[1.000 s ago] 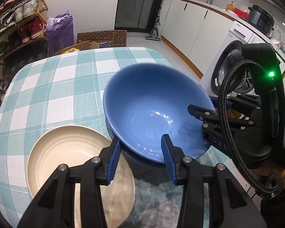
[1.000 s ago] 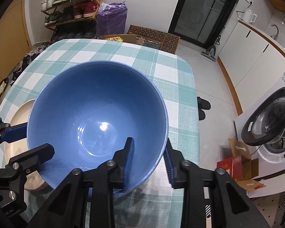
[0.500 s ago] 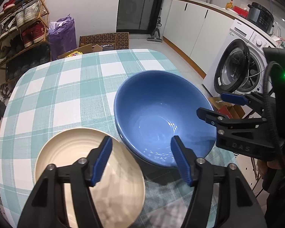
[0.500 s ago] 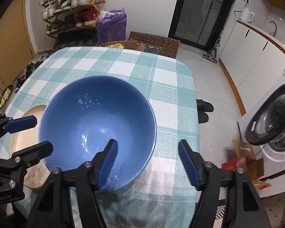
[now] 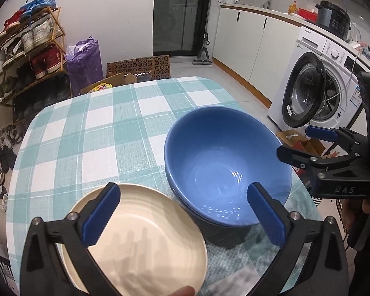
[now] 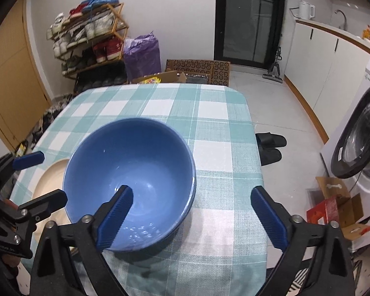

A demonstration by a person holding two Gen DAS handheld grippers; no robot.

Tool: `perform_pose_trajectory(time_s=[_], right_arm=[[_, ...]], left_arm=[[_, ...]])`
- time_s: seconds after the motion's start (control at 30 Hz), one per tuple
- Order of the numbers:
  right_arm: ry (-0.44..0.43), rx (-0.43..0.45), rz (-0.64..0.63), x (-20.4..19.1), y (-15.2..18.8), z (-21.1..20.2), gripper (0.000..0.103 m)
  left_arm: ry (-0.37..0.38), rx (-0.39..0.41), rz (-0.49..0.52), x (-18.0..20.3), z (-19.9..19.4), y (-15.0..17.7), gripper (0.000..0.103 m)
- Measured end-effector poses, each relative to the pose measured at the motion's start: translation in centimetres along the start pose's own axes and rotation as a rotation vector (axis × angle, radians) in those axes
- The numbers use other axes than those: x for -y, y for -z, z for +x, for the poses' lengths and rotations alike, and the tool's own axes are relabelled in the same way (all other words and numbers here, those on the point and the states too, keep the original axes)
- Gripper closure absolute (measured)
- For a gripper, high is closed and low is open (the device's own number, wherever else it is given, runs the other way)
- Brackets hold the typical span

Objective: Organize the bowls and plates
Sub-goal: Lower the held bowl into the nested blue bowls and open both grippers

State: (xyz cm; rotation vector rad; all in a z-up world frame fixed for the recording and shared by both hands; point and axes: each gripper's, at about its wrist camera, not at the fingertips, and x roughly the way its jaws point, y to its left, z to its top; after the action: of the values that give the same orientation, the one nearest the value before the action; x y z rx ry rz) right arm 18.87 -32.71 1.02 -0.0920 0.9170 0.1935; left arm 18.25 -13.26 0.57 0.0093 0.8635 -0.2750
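A large blue bowl (image 5: 224, 162) (image 6: 133, 170) stands on the checked table (image 5: 98, 135), with a second, darker blue rim showing right under its own. A cream plate (image 5: 140, 241) (image 6: 50, 180) lies beside it on the left. My left gripper (image 5: 182, 192) (image 6: 45, 178) hovers above the plate's edge and the bowl's near rim. Its jaws are opening, wide apart, and the pads touch nothing. My right gripper (image 6: 191, 192) (image 5: 299, 143) is at the bowl's right side. Its jaws are opening too, with the bowl's rim between them untouched.
The teal and white cloth (image 6: 209, 113) is bare beyond the bowl. Past the table's far edge are a shoe rack (image 6: 88, 39), a purple bag (image 6: 141, 54) and cardboard boxes (image 6: 197, 71). A washing machine (image 5: 315, 93) with its door open and slippers (image 6: 270, 145) are on the right.
Both grippers were shut on the blue bowl's rim and have opened wide, letting it go. Both views have drawn back, and the bowl rests beside the cream plate.
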Motion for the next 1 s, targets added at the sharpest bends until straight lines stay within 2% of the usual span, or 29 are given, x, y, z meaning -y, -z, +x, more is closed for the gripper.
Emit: perform_pose_trajectory(time_s=[0.6, 0.83, 1.0], right_arm=[[-0.05, -0.017, 0.086, 2.7, 1.5, 1.8, 0.004], [-0.094, -0.024, 0.114, 3.1, 1.8, 3.0, 0.004], [-0.124, -0.028, 0.112, 2.5, 1.5, 4.1, 0.005]], left_arm=[[0.021, -0.044, -0.026, -1.2, 2.6, -0.9, 0.0], [0.042, -0.054, -0.032, -1.5, 3.5, -0.9, 0.003], [0.055, -0.072, -0.044, -1.6, 4.2, -1.0, 0.013]])
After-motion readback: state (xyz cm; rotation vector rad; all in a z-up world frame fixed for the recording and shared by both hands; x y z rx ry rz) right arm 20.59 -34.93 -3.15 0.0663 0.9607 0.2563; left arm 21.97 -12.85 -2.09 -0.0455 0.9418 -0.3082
